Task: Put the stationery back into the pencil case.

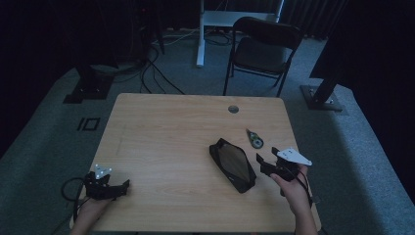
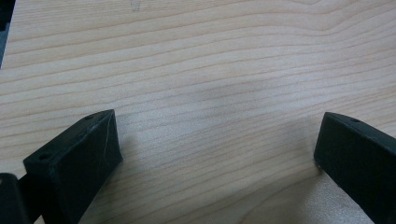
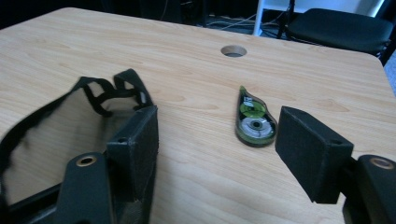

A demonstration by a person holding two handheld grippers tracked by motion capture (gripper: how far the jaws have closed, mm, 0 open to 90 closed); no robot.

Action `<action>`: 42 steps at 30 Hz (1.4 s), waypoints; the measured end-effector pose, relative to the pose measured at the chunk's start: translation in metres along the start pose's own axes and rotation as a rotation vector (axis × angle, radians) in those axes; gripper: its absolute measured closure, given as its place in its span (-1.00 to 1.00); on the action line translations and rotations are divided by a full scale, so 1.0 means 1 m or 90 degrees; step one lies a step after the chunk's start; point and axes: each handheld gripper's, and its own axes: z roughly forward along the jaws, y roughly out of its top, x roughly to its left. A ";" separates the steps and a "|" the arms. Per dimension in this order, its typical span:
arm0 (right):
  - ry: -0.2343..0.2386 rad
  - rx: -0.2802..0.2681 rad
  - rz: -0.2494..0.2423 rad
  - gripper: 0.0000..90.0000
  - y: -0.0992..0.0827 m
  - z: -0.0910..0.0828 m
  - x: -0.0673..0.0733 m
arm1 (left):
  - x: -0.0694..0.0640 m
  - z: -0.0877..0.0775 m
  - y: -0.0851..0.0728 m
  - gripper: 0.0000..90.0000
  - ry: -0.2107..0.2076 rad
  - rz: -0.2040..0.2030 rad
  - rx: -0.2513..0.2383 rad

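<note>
An open black pouch (image 1: 233, 164) lies on the wooden table (image 1: 161, 137), right of centre. In the right gripper view its mouth (image 3: 56, 126) gapes just left of my left jaw. A green correction tape dispenser (image 1: 254, 139) lies flat beyond it, and shows just ahead of my right jaw (image 3: 254, 122). My right gripper (image 1: 266, 154) sits right of the pouch, jaws open (image 3: 219, 149), bare wood between them. My left gripper (image 1: 120, 187) rests near the table's front left corner, jaws wide open (image 2: 217, 154) over bare tabletop.
A round cable hole (image 1: 233, 109) sits near the table's far edge. A black folding chair (image 1: 264, 46) stands behind the table, with dark stands and cables on the floor to either side. Bare wood spans the table's left and middle.
</note>
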 end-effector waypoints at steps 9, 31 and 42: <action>-0.024 0.018 -0.002 -0.42 -0.002 0.019 -0.020 | 0.000 0.000 0.000 -0.99 0.000 0.000 0.001; -0.023 0.088 -0.009 -0.65 0.002 0.078 -0.036 | 0.000 0.000 0.000 -0.99 0.000 0.000 0.001; -0.030 0.112 -0.011 -0.66 0.003 0.108 -0.041 | 0.000 0.000 0.000 -0.99 0.000 0.000 0.001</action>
